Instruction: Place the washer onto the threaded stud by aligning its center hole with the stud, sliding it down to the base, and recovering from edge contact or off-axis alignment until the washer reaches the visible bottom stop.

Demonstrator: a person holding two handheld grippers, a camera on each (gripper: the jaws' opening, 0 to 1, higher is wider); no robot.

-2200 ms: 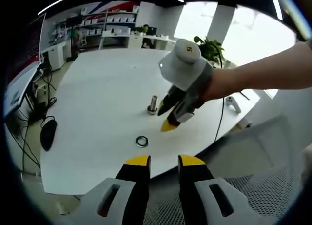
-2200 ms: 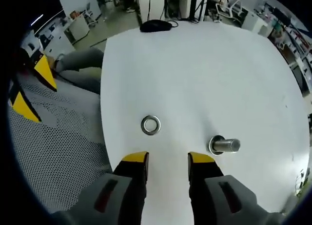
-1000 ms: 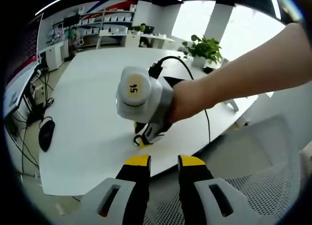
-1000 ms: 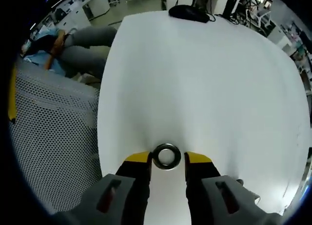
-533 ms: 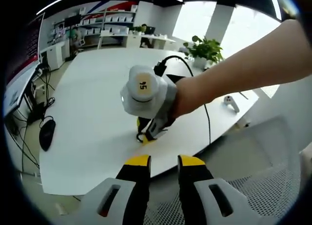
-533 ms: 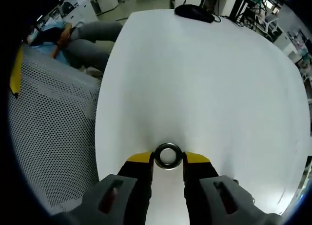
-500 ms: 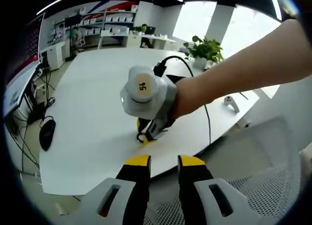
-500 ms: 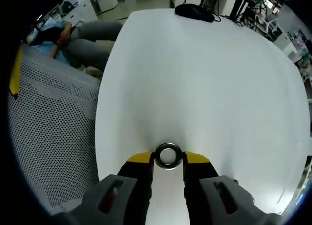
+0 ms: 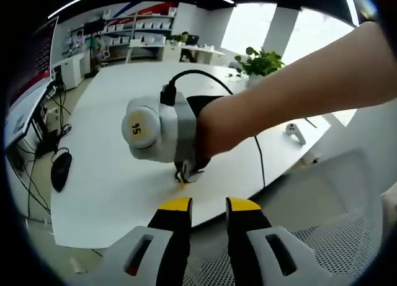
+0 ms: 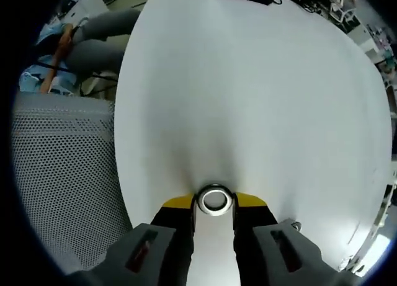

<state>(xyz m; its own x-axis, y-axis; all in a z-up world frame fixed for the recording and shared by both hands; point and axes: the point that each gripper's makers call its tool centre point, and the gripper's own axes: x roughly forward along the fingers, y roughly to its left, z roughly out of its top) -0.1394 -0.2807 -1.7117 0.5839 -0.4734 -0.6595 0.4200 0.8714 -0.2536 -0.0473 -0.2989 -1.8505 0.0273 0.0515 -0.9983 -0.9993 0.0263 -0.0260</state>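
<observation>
White tabletop (image 10: 248,100) ahead; my right tongs (image 10: 214,202) clamp the flat steel ring washer (image 10: 214,200) by its rim. Light, stiff, slippery. My left tongs (image 9: 205,204) hang apart.

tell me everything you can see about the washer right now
The washer is a flat ring of shiny silver metal with a round centre hole through which the white table shows. In the right gripper view it sits between the yellow tips of the right tongs, which press it from both sides. Whether it rests on the table or has been lifted cannot be told.
</observation>
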